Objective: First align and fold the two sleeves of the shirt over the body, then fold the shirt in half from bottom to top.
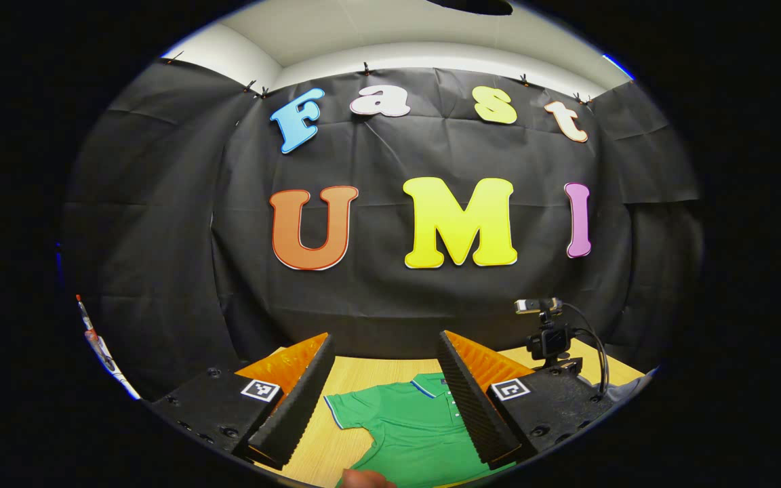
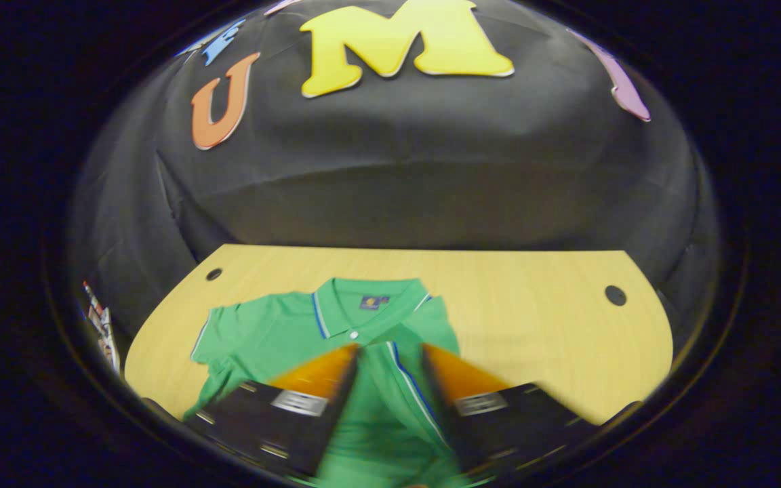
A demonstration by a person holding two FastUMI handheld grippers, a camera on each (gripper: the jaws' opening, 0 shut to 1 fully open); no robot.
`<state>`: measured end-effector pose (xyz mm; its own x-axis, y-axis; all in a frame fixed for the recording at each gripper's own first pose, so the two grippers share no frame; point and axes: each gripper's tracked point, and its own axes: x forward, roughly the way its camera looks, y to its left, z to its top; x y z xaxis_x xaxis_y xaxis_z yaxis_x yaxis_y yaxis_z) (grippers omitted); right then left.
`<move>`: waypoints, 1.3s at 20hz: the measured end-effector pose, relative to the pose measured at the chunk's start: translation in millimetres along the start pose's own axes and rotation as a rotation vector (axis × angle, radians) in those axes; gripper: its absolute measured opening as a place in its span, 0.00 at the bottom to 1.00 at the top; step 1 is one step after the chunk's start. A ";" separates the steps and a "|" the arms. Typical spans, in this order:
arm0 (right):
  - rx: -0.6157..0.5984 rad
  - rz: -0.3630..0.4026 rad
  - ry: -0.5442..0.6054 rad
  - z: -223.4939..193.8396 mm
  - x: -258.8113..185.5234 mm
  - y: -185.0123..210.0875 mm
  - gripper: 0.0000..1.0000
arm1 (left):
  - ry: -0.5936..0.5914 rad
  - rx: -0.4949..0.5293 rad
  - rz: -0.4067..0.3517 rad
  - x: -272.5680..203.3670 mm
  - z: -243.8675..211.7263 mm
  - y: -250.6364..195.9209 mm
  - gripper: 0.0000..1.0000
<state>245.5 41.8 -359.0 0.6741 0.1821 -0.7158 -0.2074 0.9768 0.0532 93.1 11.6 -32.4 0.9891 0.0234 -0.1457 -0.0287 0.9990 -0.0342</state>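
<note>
Green polo shirt lying collar toward the back edge of the bench, set toward the left end, chest up. Seen in the right gripper view: one sleeve already folded in over the body, its striped edge running down between the fingers; the other sleeve spread flat toward the left edge. Right gripper low over the shirt's middle, jaws parted, fabric in the gap but not pinched as far as can be told; picture blurred there. Left gripper held higher, jaws wide apart, nothing between them, looking out over the collar and the flat sleeve. Small camera on a stand near the back right of the bench in the left gripper view. Judged step: second sleeve not yet folded. Risks: pinching the folded sleeve together with the body layer and dragging the first fold open; grabbing the remaining sleeve off its hem, leaving it skewed against the first; shirt sliding on the smooth wood toward the left edge.
</note>
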 end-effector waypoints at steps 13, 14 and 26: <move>-0.025 -0.085 -0.090 20.5 -24.9 -18.0 0.93 | 0.029 -0.013 -0.002 7.6 -17.8 1.2 0.97; -0.027 -0.089 -0.112 28.4 -32.4 -19.8 0.93 | 0.035 -0.013 -0.002 10.2 -22.2 3.0 0.97; 0.000 -0.102 -0.347 91.3 -155.5 -38.5 0.93 | 0.174 -0.014 0.036 73.4 -94.2 37.0 0.98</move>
<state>213.3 -13.9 -186.2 0.8917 0.1112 -0.4387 -0.1267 0.9919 -0.0062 151.0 46.7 -137.5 0.9474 0.0513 -0.3158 -0.0670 0.9970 -0.0392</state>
